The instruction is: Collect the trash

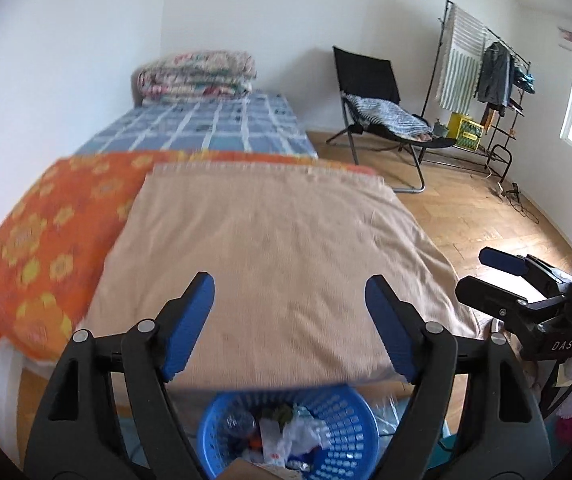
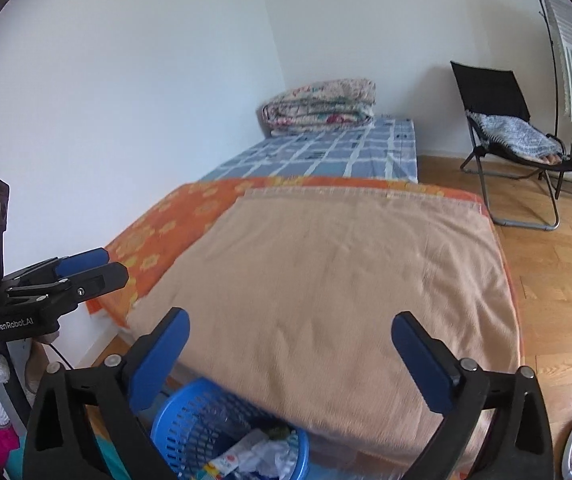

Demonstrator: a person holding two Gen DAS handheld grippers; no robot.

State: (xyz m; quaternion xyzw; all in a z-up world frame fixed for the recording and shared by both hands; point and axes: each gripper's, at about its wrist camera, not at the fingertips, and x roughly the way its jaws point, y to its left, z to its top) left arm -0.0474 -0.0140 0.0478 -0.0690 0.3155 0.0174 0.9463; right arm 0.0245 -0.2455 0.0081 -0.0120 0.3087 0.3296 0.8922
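**Both grippers hang open over a full trash basket at the bed's foot**

The left gripper (image 1: 289,322) and right gripper (image 2: 290,356) hover with fingers spread wide, holding nothing. Below the fingertips stands a round blue basket (image 1: 340,412), upright, mouth up, filled with crumpled wrappers (image 1: 296,436). A beige blanket (image 1: 274,248) on the bed overhangs just beyond it. Bare wooden floor (image 2: 558,280) lies right of the fingers; a folding chair (image 1: 370,92) stands well apart.
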